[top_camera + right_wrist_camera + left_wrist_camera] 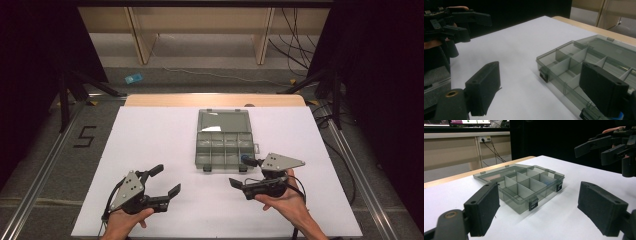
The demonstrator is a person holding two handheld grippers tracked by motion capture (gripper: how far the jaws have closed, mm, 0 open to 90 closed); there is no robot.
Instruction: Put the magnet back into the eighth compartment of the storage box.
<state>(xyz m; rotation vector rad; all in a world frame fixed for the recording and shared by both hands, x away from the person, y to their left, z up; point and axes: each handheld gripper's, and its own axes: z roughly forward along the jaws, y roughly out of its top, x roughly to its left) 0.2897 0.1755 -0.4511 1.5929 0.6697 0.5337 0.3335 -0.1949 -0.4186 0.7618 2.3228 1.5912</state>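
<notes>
Squarely in the middle of the white tabletop lies the grey translucent plastic compartment box, its lid swung fully open and lying flat on the far side. The near half is split by thin dividers into two rows of small bins, and two dark latches hang on its near wall. In the left gripper view something pale blue shows faintly through the wall of one bin (too blurred to tell what it is).

Just beside the box's near right corner sits the right tongs, held in the person's right hand. Its jaws stand wide apart with nothing between them; in the right gripper view one jaw hangs over the near right bins and the other over bare white surface, neither pressing on the box. A grey three-cornered plate tops this tool.

Well apart on the near left, the left tongs rests in the left hand, its jaws likewise spread and empty, pointing toward the box from the near left.

Beyond the tabletop's far wooden edge, a small blue object lies on the floor.
</notes>
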